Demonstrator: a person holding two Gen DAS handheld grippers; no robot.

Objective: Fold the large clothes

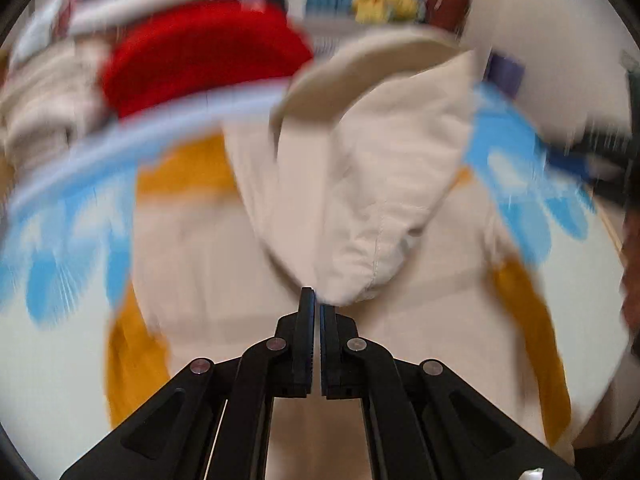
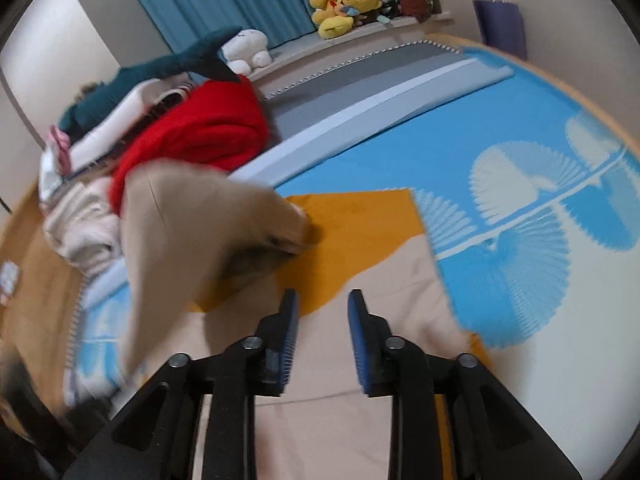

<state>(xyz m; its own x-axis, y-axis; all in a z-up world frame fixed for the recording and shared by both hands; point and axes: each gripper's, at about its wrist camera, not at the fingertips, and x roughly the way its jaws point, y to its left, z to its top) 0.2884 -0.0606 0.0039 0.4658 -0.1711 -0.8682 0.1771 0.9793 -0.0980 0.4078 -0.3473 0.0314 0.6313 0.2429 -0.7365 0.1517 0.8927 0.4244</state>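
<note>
A large cream garment (image 1: 352, 184) lies over an orange cloth (image 1: 188, 168) on a blue and white patterned sheet. My left gripper (image 1: 316, 300) is shut on a fold of the cream garment and holds it lifted, so the cloth hangs in front of the camera. In the right wrist view the lifted cream part (image 2: 192, 208) hangs at the left above the orange cloth (image 2: 360, 224). My right gripper (image 2: 322, 300) is open and empty just above the flat cream garment (image 2: 360, 344).
A red blanket (image 2: 200, 128) and a pile of white clothes (image 2: 84, 220) lie at the left. Stuffed toys (image 2: 340, 8) sit on a ledge before blue curtains. The blue patterned sheet (image 2: 520, 200) spreads to the right. Wooden floor (image 2: 36, 248) shows at the far left.
</note>
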